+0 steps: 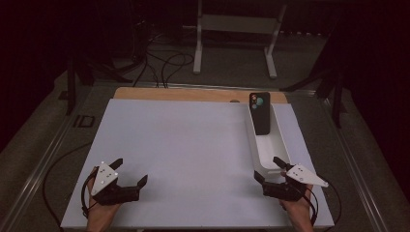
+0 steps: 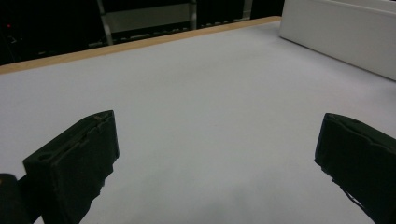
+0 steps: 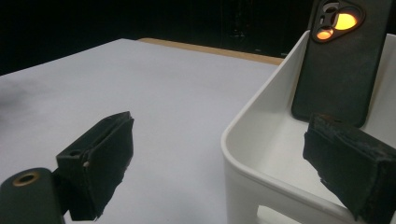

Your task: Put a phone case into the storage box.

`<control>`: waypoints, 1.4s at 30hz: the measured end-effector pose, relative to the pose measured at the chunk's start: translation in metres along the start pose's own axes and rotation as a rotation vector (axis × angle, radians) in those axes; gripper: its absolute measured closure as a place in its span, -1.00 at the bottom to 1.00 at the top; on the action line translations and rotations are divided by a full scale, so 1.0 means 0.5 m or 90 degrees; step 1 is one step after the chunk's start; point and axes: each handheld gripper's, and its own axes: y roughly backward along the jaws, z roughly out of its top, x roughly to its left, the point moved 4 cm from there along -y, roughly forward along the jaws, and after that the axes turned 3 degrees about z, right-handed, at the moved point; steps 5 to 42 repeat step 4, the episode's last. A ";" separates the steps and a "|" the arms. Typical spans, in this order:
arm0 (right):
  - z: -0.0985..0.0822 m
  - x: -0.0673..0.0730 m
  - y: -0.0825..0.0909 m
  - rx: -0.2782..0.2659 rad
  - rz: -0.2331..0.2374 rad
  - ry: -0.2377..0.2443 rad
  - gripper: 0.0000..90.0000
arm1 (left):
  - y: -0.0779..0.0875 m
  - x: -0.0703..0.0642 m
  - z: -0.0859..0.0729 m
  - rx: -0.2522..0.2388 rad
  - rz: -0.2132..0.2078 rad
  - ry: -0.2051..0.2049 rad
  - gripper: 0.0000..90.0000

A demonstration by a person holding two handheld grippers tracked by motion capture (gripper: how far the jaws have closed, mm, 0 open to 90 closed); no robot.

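- The white table (image 1: pixel 193 159) lies under the high view, with a strip of bare wood along its far edge at twelve o'clock.
- A long white bin (image 1: pixel 267 145) stands toward three o'clock on the table, its length running from the near edge toward the far edge.
- A black phone (image 1: pixel 261 113) leans upright inside the bin against its far end, camera side facing the person; its top edge rises above the bin's rim.
- In the right gripper view the phone (image 3: pixel 338 70) stands at about one o'clock beyond the jaws, and its camera ring glows orange.
- The right gripper (image 1: pixel 270 169) sits at about four o'clock on the table, held in the person's right hand (image 1: pixel 297 208); its jaws are spread wide and grip nothing.
- One right jaw is just at the near end of the bin and the other lies out over the table; in the right gripper view the bin's near rim (image 3: pixel 261 172) runs between the two jaws.
- The left gripper (image 1: pixel 129 171) rests at about eight o'clock, held in the left hand (image 1: pixel 101 212), well apart from the bin.
- Its jaws are also wide apart and hold nothing; in the left gripper view bare table shows between them, with the bin's side wall (image 2: pixel 341 37) at two o'clock.
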 end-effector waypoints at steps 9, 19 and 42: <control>0.000 -0.002 -0.001 -0.001 0.002 -0.002 -0.81 | -0.001 0.003 -0.001 0.001 0.004 0.004 -1.00; 0.000 -0.002 -0.001 -0.001 0.002 -0.002 -0.81 | -0.001 0.003 -0.001 0.001 0.004 0.004 -1.00; 0.000 -0.002 -0.001 -0.001 0.002 -0.002 -0.81 | -0.001 0.003 -0.001 0.001 0.004 0.004 -1.00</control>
